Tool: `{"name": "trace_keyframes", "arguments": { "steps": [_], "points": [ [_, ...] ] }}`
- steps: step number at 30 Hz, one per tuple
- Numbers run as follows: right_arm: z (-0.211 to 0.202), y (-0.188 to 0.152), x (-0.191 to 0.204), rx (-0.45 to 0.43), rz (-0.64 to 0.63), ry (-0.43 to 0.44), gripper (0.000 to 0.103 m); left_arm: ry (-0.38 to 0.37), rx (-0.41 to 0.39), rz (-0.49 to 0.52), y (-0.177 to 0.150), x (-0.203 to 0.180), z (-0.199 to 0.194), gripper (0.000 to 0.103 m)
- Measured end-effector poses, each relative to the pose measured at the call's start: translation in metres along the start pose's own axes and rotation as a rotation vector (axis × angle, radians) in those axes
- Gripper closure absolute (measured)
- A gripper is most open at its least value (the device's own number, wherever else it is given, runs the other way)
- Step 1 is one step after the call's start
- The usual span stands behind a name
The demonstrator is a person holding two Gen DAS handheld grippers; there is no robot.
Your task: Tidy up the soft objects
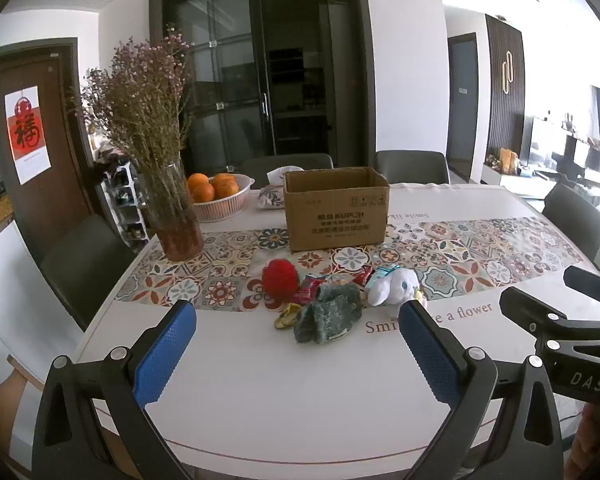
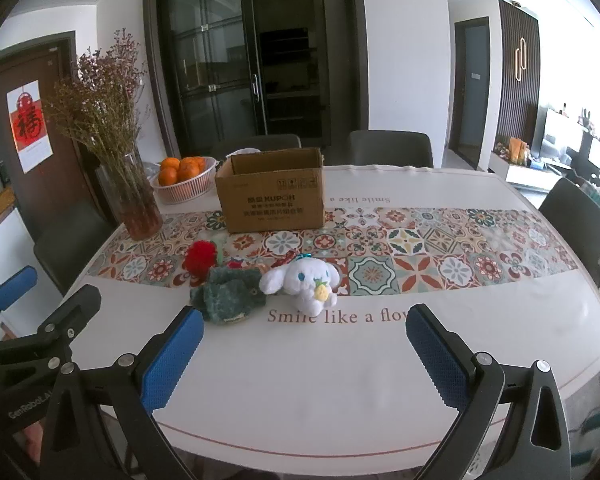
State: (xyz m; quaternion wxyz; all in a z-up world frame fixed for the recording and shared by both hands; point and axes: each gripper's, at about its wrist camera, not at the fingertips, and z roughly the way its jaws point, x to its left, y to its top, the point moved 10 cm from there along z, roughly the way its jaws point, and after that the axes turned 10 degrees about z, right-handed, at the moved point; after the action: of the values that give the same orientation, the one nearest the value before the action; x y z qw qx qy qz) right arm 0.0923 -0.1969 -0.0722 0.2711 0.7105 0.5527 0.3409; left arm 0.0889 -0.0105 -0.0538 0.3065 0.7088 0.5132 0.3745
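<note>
A: How do the two grippers stand?

B: The left gripper (image 1: 296, 344) and the right gripper (image 2: 304, 344) both gape wide at the bottom of their frames, nothing between the blue pads.

A: And the soft things?

B: At frame centre: a fluffy white plush bunny (image 2: 302, 282), a dark green knitted sock (image 2: 228, 294) touching it, a red pompom (image 2: 200, 258) behind. Farther up stands an open brown cardboard box (image 2: 274, 196).

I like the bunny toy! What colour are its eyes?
Blue. The white plush bunny toy shows its blue eyes best in the right wrist view.
</note>
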Motion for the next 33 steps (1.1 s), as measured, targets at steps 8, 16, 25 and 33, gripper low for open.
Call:
{"name": "trace_keyframes", "arguments": {
  "steps": [8, 16, 25, 33],
  "points": [
    [0.0019, 0.0009, -0.0008, -0.001, -0.003, -0.004, 0.000, 0.004, -0.002, 0.004, 0.0009, -0.0006, 0.0027, 0.000],
    [0.0037, 0.0025, -0.0021, 0.000, -0.002, -0.006, 0.000, 0.007, -0.005, 0.007, 0.0015, -0.0012, 0.0041, 0.000],
    [0.0053, 0.0035, -0.0036, -0.001, 0.001, -0.009, 0.000, -0.004, 0.001, 0.008, 0.0020, -0.0031, 0.0083, 0.000],
    [0.0069, 0.0040, -0.0028, 0.001, -0.002, -0.007, 0.000, -0.008, 0.004, 0.007, 0.0019, -0.0035, 0.0096, 0.000]
  ]
}}
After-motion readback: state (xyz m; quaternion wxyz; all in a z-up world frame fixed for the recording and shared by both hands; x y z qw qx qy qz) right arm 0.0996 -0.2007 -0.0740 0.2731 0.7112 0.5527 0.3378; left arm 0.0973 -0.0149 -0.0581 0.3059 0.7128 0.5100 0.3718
